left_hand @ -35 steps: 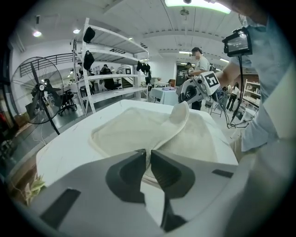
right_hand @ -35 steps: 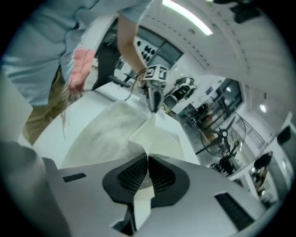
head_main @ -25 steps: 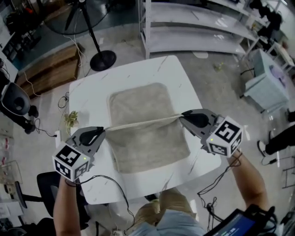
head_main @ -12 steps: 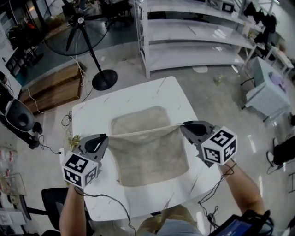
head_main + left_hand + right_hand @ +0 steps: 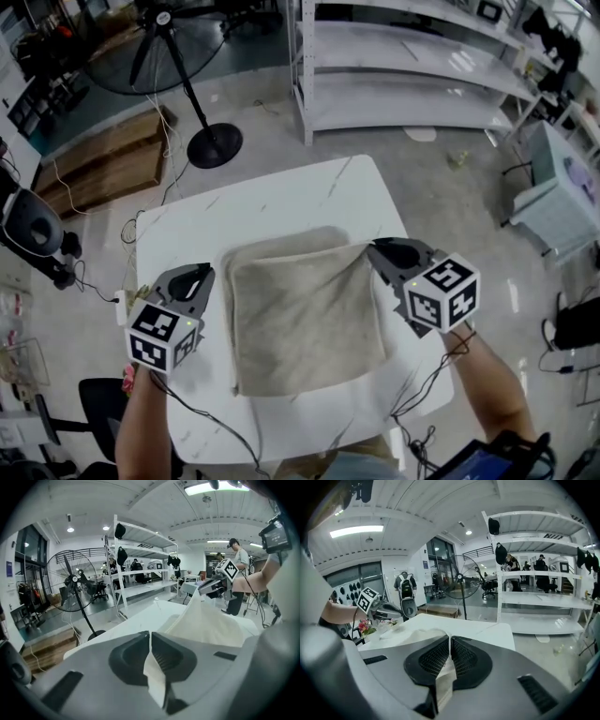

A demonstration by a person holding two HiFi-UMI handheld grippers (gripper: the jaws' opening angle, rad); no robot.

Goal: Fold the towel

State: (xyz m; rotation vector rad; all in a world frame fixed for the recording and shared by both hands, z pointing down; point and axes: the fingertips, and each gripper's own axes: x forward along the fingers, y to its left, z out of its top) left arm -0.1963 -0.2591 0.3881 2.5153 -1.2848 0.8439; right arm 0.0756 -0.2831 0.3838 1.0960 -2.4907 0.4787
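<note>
A beige towel (image 5: 309, 319) lies on the white table (image 5: 281, 202), its upper layer drawn over the lower one. My left gripper (image 5: 216, 272) is shut on the upper layer's left corner and my right gripper (image 5: 371, 247) on its right corner. The held edge runs taut between them, just short of the lower layer's far edge (image 5: 281, 239). In the left gripper view the cloth corner (image 5: 152, 667) is pinched in the shut jaws, and the towel (image 5: 206, 620) rises toward the right gripper (image 5: 213, 585). In the right gripper view a cloth fold (image 5: 445, 677) sits between the pads; the left gripper (image 5: 377, 607) shows at left.
A standing fan (image 5: 178, 56) and white shelving (image 5: 403, 66) are beyond the table. A wooden crate (image 5: 103, 159) and a chair (image 5: 28, 225) are on the floor at left. Flowers (image 5: 363, 627) sit at the table's left edge. Cables hang off the near edge.
Both grippers have carried the held towel edge away from me, from over the towel's middle to near its far edge, and a little lower. The upper layer now covers most of the lower one.
</note>
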